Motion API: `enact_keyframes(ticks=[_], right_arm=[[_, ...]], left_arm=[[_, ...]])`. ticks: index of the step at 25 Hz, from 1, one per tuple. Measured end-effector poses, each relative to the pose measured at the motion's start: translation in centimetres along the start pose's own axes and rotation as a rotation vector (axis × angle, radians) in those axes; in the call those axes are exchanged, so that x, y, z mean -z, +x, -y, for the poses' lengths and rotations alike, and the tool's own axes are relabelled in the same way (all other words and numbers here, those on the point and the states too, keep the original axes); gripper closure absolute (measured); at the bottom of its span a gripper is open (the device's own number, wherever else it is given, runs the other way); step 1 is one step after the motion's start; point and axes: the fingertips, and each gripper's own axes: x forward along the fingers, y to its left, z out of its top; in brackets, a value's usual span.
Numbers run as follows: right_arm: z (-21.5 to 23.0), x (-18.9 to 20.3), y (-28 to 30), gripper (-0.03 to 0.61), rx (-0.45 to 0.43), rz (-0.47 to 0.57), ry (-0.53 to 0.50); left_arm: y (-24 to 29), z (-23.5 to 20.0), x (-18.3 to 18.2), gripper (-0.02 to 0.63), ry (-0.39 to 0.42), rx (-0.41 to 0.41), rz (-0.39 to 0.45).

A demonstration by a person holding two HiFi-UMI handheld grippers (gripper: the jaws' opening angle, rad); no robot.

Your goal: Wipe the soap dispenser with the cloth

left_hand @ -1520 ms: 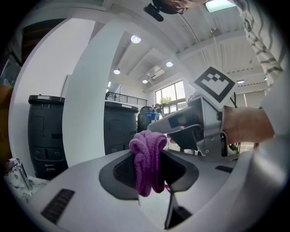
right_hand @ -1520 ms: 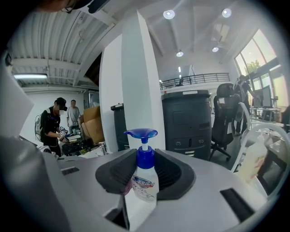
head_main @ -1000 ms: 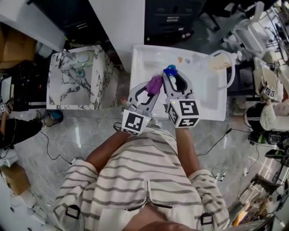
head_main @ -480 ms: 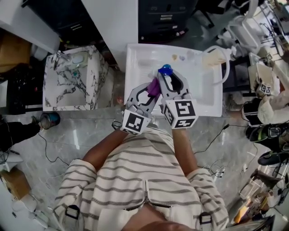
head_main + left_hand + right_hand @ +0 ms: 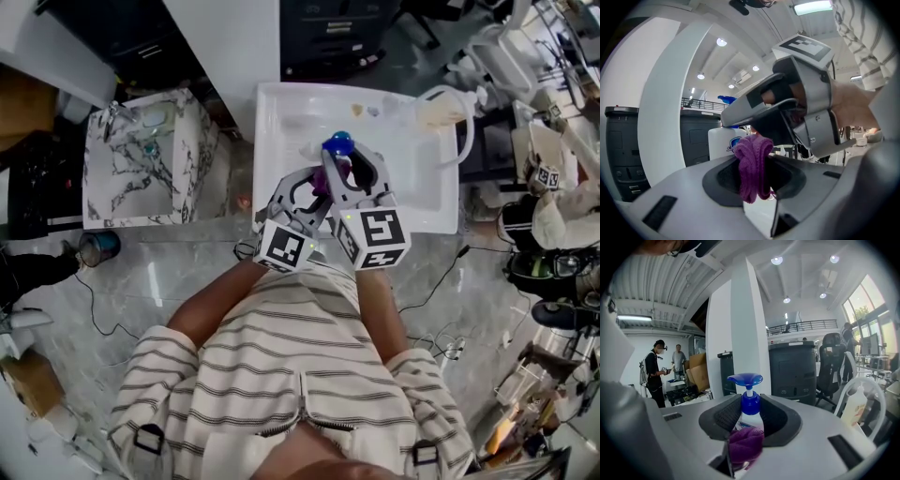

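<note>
Our left gripper [image 5: 317, 186] clamps the purple cloth [image 5: 753, 165], pressing it against the lower body of the soap dispenser [image 5: 749, 414]; our right gripper [image 5: 351, 167] grips that dispenser above the white basin [image 5: 281, 122]; wiping seems under way, not finished; a second ago the cloth sat further left, beside the right gripper.

Bright overhead ceiling lights; sharp centres; fisheye-warped, dark-vignetted gripper views.
</note>
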Motion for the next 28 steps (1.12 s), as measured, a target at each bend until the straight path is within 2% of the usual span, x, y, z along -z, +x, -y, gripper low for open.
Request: enact_keyframes(ticks=[15,23,28], right_arm=[[0.1,-0.7,-1.7,0.445,0.004,0.017,0.056],[0.9,-0.4,-2.2,0.445,0.029,0.010,0.052],[1.0,0.1,-2.2,0.443,0.032,0.000,0.039]], left_arm=[[-0.2,1.1,2.2,0.488,-0.056,0.024,-0.043],[-1.6,0.1,3.0,0.488,-0.047,0.004,-0.066],[-2.7,-0.5,2.2,0.487,-0.034,-0.023,-0.054]])
